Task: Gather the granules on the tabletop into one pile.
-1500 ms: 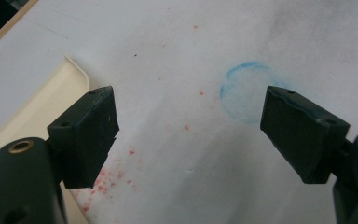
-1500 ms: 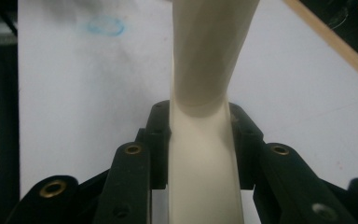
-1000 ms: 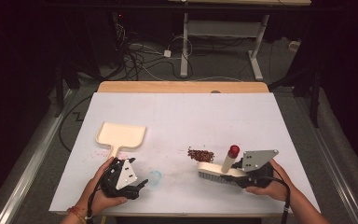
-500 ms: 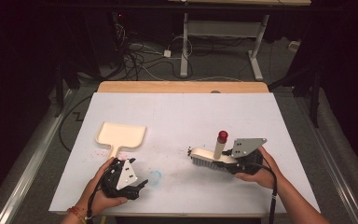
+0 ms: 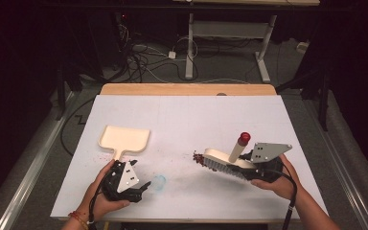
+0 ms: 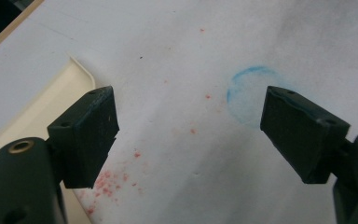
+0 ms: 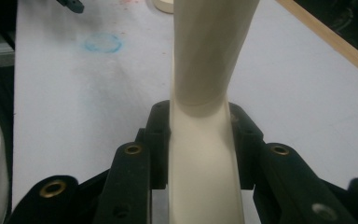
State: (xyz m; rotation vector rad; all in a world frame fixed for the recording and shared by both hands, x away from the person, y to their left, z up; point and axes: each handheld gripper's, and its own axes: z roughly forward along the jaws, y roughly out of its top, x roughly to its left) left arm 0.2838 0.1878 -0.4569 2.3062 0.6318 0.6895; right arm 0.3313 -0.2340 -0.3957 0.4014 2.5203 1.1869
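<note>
The room is dark, with a grey floor [image 5: 38, 158] and tangled cables [image 5: 143, 57] beyond the table at about 11 o'clock, and the white legs of a metal frame [image 5: 190, 43] at 12 o'clock.

The table [image 5: 187, 115] is a broad rectangle with a matt white top, smudged grey in places, and a strip of pale wood [image 5: 187, 89] along its far edge. A faint blue ring [image 5: 158, 182] is drawn on it at about 7 o'clock from the centre; in the left gripper view the ring [image 6: 251, 95] lies on the bare top between the jaws.

The dustpan [image 5: 124, 139], smooth cream plastic with a shallow squared tray and a short handle, lies flat at 9 o'clock.

The brush [image 5: 223, 160], also cream plastic with a long flat head of pale bristles and a tapered round handle ending in a red cap [image 5: 244, 139], sits at 4 o'clock, head tilted, its bristle tip touching a small heap of dark red crumbs [image 5: 199, 157].

The right gripper [image 7: 200, 140], black and hard-edged, is clamped narrowly on the brush stem. The left gripper [image 6: 191, 130] hovers at 7 o'clock with its jaws wide apart and nothing between them, fine red specks [image 6: 107, 179] scattered on the top beneath.
</note>
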